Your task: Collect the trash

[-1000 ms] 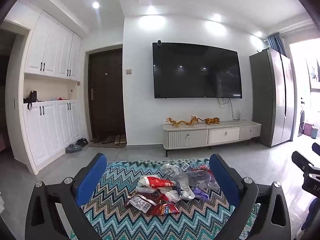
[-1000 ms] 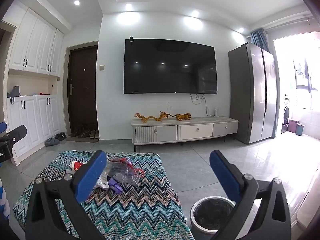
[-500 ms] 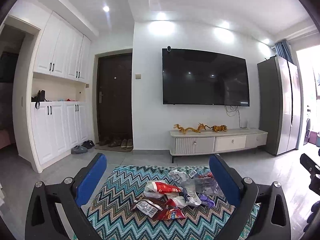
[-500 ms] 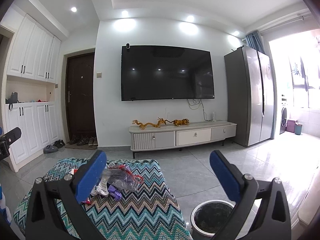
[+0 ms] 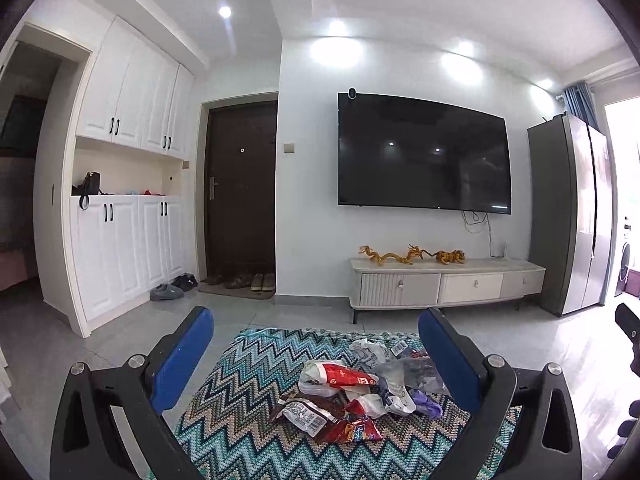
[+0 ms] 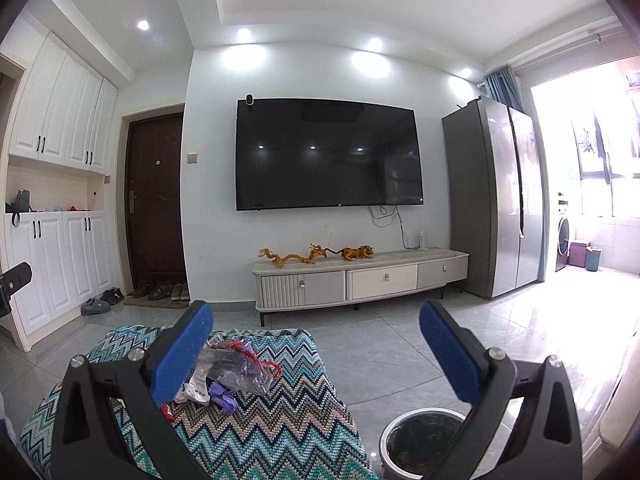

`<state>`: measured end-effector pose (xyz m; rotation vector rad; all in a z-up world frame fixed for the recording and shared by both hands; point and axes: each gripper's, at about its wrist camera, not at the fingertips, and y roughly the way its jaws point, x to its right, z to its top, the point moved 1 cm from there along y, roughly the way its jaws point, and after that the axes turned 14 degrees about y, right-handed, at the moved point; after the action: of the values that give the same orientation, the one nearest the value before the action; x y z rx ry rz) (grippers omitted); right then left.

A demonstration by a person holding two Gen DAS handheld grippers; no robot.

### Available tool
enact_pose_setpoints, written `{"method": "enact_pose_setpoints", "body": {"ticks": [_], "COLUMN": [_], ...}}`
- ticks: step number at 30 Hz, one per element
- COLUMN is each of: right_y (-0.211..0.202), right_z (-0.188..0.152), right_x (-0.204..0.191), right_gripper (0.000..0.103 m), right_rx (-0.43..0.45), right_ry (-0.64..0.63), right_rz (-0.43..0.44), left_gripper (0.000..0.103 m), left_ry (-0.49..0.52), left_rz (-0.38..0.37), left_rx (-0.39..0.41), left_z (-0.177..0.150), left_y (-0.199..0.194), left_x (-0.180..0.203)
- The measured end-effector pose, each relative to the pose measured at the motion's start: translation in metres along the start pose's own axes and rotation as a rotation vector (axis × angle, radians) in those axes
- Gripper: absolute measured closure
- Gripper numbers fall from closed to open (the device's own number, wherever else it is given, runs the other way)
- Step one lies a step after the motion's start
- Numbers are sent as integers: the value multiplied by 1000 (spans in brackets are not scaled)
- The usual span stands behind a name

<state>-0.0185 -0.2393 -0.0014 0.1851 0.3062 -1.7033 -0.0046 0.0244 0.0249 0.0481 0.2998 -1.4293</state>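
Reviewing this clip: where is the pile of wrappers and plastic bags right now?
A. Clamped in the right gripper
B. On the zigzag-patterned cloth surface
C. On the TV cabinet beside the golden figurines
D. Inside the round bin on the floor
B. The wrappers and plastic bags lie loose on the zigzag-patterned cloth; the round bin stands apart on the floor, and the left gripper and right gripper are both open and empty.

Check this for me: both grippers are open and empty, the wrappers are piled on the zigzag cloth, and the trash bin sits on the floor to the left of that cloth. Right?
Not quite. The trash bin sits on the floor to the right of the zigzag cloth, as the right wrist view shows. The rest holds: the left gripper and right gripper are open and empty, and the wrappers are piled on the cloth.
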Motion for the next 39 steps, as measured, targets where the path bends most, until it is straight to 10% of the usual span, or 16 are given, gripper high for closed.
{"method": "enact_pose_setpoints", "body": {"ticks": [39], "right_y": [79], "right_z": [4], "right_x": [-16], "right_gripper": [0], "right_rx": [-71], "right_ry": [-36], "right_rz": [23], "left_gripper": [0], "left_ry": [-33], "left_rz": [49], "left_rx": [-113], "left_z": [-6], "left_y": [91], "left_x": [-34]}}
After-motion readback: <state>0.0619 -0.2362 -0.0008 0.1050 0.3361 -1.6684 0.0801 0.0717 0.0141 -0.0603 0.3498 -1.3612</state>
